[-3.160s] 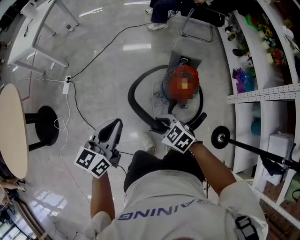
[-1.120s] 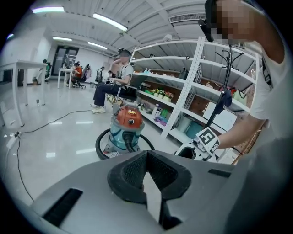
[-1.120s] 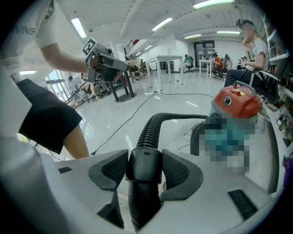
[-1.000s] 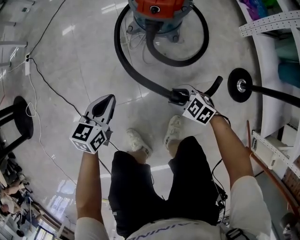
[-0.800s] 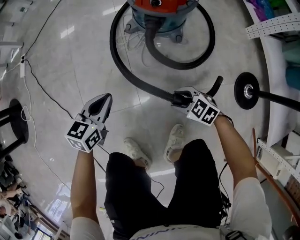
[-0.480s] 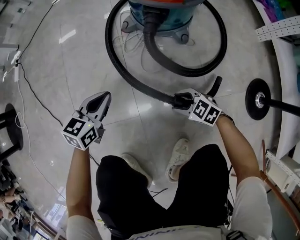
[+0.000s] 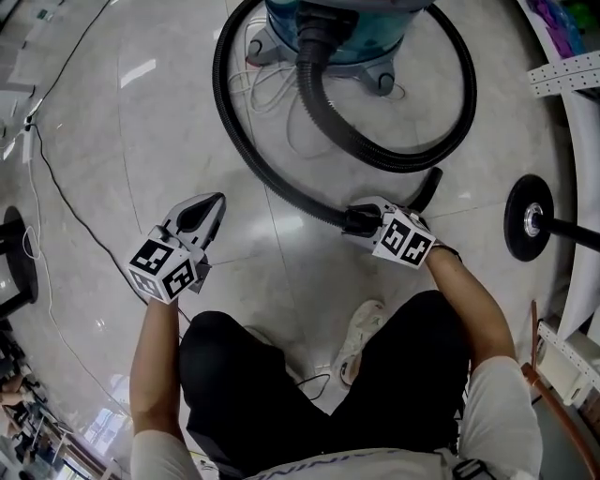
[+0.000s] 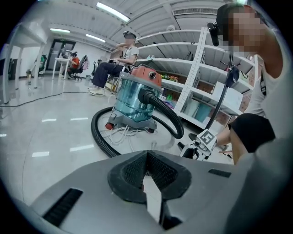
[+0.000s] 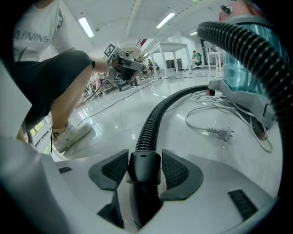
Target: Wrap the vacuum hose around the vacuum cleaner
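Observation:
The teal vacuum cleaner [image 7: 337, 28] stands at the top of the head view. Its black ribbed hose [image 7: 253, 150] leaves the front port, loops round the right side and sweeps back down the left of the canister to my right gripper [image 7: 358, 221]. That gripper is shut on the hose's smooth black end cuff [image 9: 143, 170], and the ribbed hose [image 9: 153, 121] runs away toward the canister [image 9: 249, 59]. My left gripper [image 7: 212, 206] hangs to the left, apart from the hose. It [image 8: 147, 176] is shut with nothing between its pads.
A white power cord [image 7: 272, 89] with its plug [image 9: 219, 132] lies loose by the canister's base. A black disc foot on a pole [image 7: 530, 220] and white shelving [image 7: 572, 75] stand at the right. A thin black cable [image 7: 70, 192] crosses the floor at the left.
The person has stepped closer to the vacuum. My right gripper has carried the hose end along, and the loop round the canister has widened. The left gripper stayed shut.

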`<state>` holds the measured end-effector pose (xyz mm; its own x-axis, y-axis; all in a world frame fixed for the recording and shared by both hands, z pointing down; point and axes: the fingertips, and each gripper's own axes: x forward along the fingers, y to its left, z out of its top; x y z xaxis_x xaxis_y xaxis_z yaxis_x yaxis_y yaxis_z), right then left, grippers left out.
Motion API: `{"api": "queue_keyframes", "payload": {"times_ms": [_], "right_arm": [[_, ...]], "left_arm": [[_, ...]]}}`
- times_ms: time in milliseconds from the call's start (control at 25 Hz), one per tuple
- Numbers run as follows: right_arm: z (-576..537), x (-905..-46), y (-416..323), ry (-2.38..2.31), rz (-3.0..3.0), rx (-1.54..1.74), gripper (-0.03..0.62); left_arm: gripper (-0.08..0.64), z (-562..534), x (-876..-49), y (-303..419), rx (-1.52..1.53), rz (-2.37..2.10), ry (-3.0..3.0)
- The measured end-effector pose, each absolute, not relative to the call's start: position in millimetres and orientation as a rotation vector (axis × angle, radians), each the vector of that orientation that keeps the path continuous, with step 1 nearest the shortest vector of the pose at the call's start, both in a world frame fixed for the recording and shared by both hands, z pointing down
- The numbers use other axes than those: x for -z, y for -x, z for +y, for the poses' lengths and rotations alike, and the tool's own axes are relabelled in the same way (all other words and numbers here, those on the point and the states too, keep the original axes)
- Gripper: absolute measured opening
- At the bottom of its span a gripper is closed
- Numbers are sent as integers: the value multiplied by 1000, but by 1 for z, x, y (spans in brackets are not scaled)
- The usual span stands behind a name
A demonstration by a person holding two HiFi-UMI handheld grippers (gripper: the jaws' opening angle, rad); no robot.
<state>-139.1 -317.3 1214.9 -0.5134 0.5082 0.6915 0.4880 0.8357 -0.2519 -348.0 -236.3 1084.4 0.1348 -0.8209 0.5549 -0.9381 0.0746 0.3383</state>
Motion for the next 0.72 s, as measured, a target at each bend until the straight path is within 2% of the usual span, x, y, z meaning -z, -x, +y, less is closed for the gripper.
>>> {"api": "queue_keyframes", "payload": {"times_ms": [80,120,200,480,720], "right_arm": [[-323,-1218,145,657,-2247,-120,212],[-330,-1219,149,610,-2270,-154,151],[-341,-1220,155,545,-2298,-194,133],[-351,-1187,157,486,-2346,-235,132],[-350,-1082,154,410,-2392,-289,132]], "left_arm": [[17,-238,-1088,346,-233,-1686,-1772],[17,-240,-1088,346,-230,-1681,-1778],[17,-244,-1087,349,-210,-1681,-1782],[17,-240,-1069,349,-188,-1680,-1764],[17,-228,-984,342,-194,-1673,-1735]]}}
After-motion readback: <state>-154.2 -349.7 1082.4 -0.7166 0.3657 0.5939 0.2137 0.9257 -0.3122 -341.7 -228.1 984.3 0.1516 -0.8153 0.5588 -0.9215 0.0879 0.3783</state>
